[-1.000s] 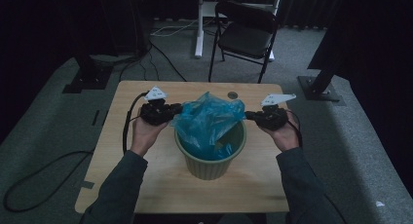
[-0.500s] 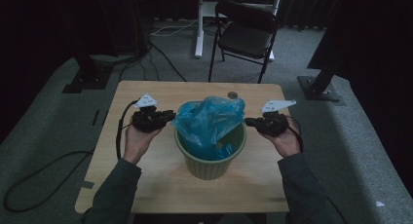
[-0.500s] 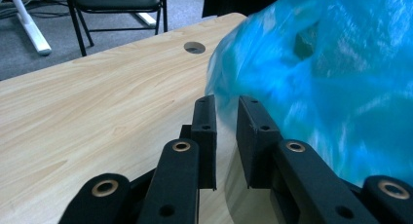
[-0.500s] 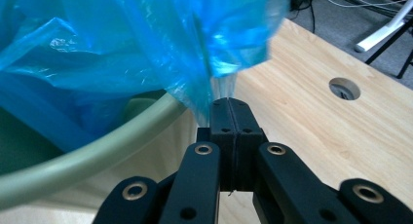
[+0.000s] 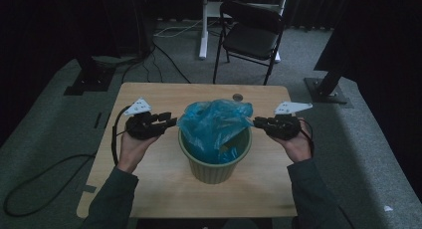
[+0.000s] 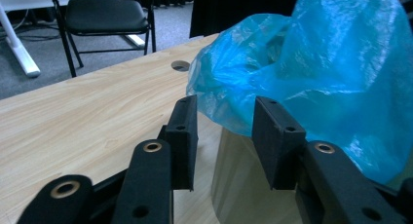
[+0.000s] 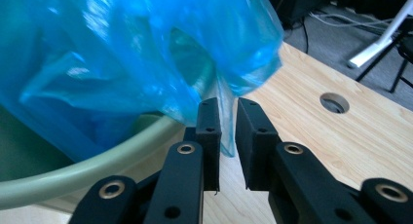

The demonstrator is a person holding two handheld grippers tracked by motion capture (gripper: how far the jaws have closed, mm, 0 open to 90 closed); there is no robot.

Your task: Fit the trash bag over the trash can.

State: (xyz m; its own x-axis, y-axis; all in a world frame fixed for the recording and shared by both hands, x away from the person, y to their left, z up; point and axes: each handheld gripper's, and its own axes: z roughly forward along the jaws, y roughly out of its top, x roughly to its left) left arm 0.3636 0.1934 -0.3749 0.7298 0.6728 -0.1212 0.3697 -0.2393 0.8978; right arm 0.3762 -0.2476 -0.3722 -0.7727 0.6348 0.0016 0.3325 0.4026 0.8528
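Note:
A pale green bin (image 5: 215,169) stands mid-table with a crumpled blue plastic bag (image 5: 214,123) bulging out of it. My left gripper (image 5: 172,121) hovers left of the bag. Its jaws have just been opening and stand wide apart and empty in the left gripper view (image 6: 224,119), with the bag (image 6: 311,73) just beyond their tips. My right gripper (image 5: 256,122) is at the bag's right edge. Its jaws have also just been opening and now stand a little apart (image 7: 227,109). A flap of the bag (image 7: 146,63) hangs loose in that gap.
The wooden table (image 5: 149,189) has a round cable hole (image 5: 238,97) behind the bin. A black folding chair (image 5: 251,35) and a white desk leg (image 5: 203,25) stand on the grey carpet beyond the table. Cables run over the floor at the left.
The left hand has drawn leftward, away from the bag, and its jaws have spread. The right jaws, shut on the bag's edge before, have parted. The bag has settled slightly.

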